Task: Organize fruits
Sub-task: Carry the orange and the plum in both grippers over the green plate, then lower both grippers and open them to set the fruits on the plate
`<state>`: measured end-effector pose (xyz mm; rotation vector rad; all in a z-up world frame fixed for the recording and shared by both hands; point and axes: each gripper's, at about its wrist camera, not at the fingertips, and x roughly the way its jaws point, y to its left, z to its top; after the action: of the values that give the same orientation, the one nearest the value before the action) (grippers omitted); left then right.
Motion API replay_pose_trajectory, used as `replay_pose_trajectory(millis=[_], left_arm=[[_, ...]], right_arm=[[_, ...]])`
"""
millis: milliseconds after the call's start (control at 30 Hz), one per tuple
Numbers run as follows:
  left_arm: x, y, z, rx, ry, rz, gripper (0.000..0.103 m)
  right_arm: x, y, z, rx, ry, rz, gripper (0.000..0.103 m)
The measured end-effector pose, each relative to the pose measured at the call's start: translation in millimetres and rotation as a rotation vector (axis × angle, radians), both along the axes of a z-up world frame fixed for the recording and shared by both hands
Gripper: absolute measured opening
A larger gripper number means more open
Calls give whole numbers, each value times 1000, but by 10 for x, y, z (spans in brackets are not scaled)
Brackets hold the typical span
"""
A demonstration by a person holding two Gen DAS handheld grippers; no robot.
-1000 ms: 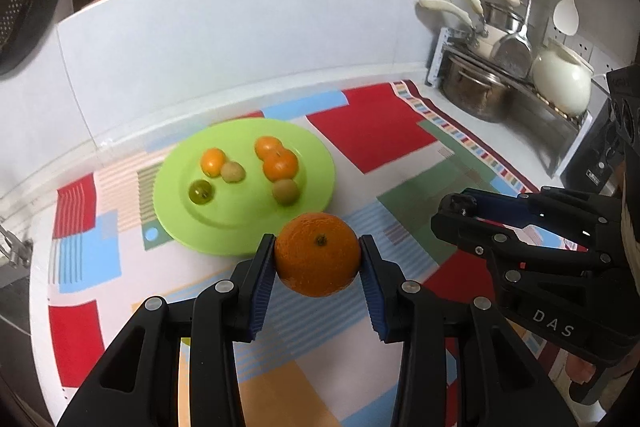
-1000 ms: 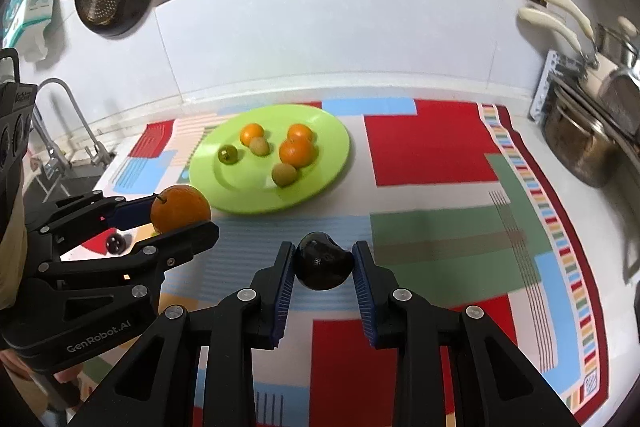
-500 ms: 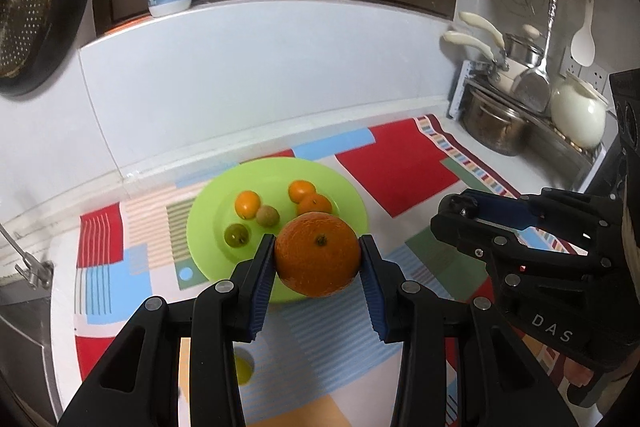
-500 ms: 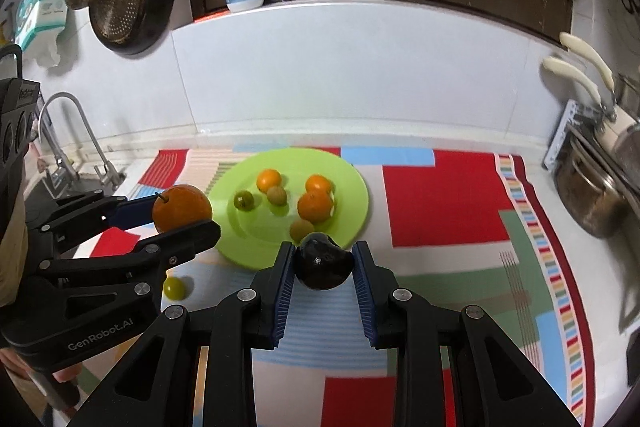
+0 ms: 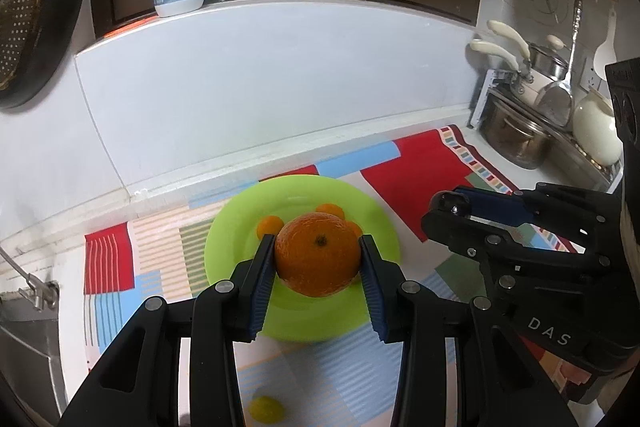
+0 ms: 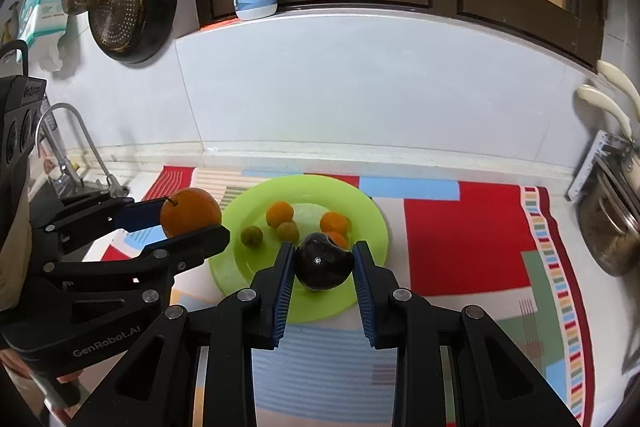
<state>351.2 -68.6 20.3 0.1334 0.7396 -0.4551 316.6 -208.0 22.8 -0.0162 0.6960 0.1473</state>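
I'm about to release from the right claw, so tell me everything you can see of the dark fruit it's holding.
The dark fruit is near black, smooth and glossy, rounded with a dent on top. The right claw is shut on it, blue ribbed pads pressing both its sides. It hangs in front of the green plate, hiding part of an orange fruit there. Its underside is hidden.

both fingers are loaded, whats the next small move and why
Probably lower the left gripper so its orange settles on bare green plate, then open. The right gripper holds a dark fruit above the plate's near side, so lowering one at a time seems safer.
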Motion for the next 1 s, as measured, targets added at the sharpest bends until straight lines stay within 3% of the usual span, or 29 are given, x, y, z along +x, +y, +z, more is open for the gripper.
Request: replay_pose_trajectory(millis=[1000], left_arm=[[1161,-67,-571,39,134,-13,40]], right_arm=[[1226,6,-442,-35,105,56,30]])
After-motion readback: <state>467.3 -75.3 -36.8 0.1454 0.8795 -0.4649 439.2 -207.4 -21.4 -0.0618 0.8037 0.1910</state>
